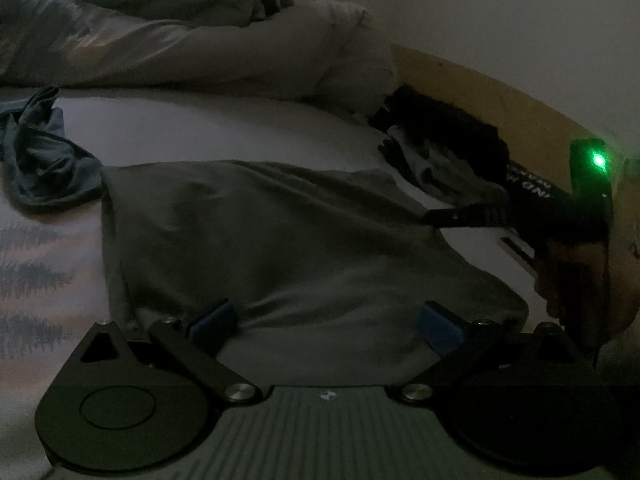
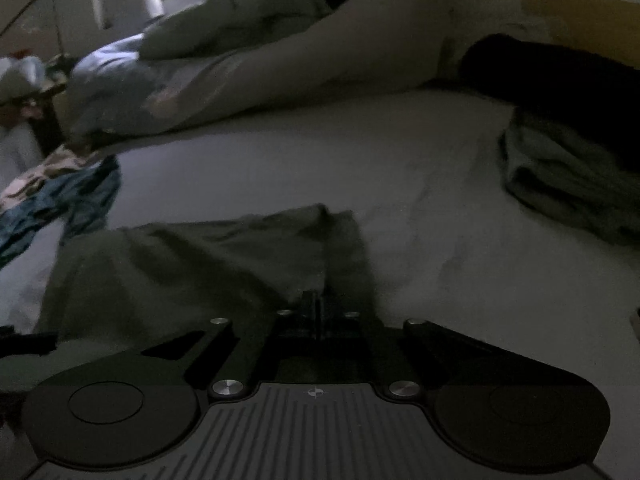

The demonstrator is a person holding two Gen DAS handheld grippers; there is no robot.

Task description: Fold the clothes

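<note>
Left wrist view, read from its left edge: a crumpled blue-grey garment [image 1: 38, 152] lay loose on the pale bed sheet [image 1: 224, 128], not yet folded. Next to it, in the middle, the olive-grey garment [image 1: 272, 240] was spread fairly flat on the sheet, with a doubled-looking edge down its left side, which suggested that at least one fold was already in. The left gripper [image 1: 326, 324] hovered at its near hem with the blue pads well apart and nothing between them. Further right, the right gripper [image 1: 448, 214] reached in from the side and met the garment's right edge. Behind it, against the yellow headboard [image 1: 500, 92], sat a dark heap of clothes [image 1: 440, 136]; whether that heap was folded or merely dumped could not be told in this dim light.

The right wrist view showed, at its left, a patterned camouflage piece [image 2: 52, 196], also loose. At centre, the right gripper [image 2: 318, 308] had its fingers pressed together on a pinch of the olive-grey garment [image 2: 200, 264], the cloth rising in a ridge from the grip. To the right lay a grey-green bundle [image 2: 568, 184], seemingly rolled or folded.

By this reading the task was at an early-to-middle stage: one garment in hand partway through folding, and at least two loose pieces waiting.
</note>
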